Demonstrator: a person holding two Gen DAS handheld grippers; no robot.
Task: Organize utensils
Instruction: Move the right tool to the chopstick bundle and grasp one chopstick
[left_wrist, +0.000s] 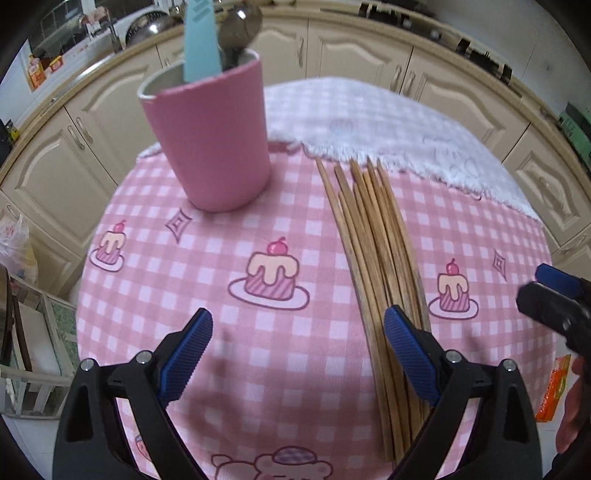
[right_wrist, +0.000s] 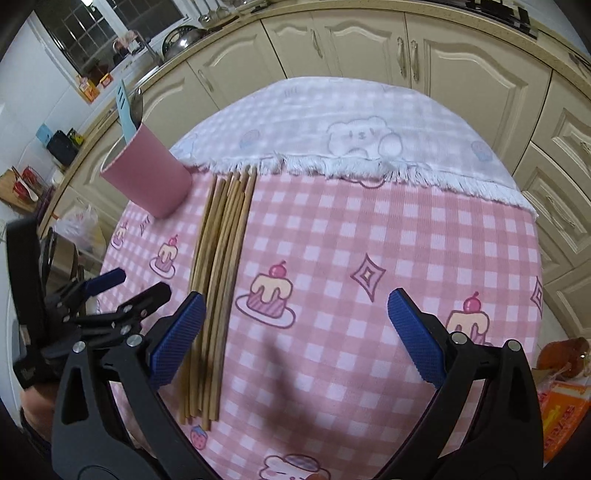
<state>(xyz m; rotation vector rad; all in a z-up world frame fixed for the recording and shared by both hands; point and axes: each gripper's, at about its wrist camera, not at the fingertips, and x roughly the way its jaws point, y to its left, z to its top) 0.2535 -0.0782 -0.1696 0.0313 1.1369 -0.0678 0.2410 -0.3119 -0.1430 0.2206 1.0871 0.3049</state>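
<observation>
A pink cup (left_wrist: 216, 144) stands on the pink checked cloth at the back left, holding a light blue utensil (left_wrist: 199, 40) and a metal spoon (left_wrist: 238, 31). Several wooden chopsticks (left_wrist: 373, 258) lie side by side to its right, tips toward the white fringed cloth. My left gripper (left_wrist: 299, 354) hovers open above the cloth, its right finger over the chopsticks' near ends. In the right wrist view the cup (right_wrist: 147, 181) and chopsticks (right_wrist: 218, 280) sit at the left. My right gripper (right_wrist: 295, 332) is open and empty, its left finger beside the chopsticks.
A white fringed cloth (right_wrist: 351, 125) covers the table's far half. Cream kitchen cabinets (right_wrist: 461, 66) curve around behind. An orange packet (right_wrist: 561, 413) and a jar lie low at the right. A plastic bag (left_wrist: 14, 243) and a rack sit below the table's left side.
</observation>
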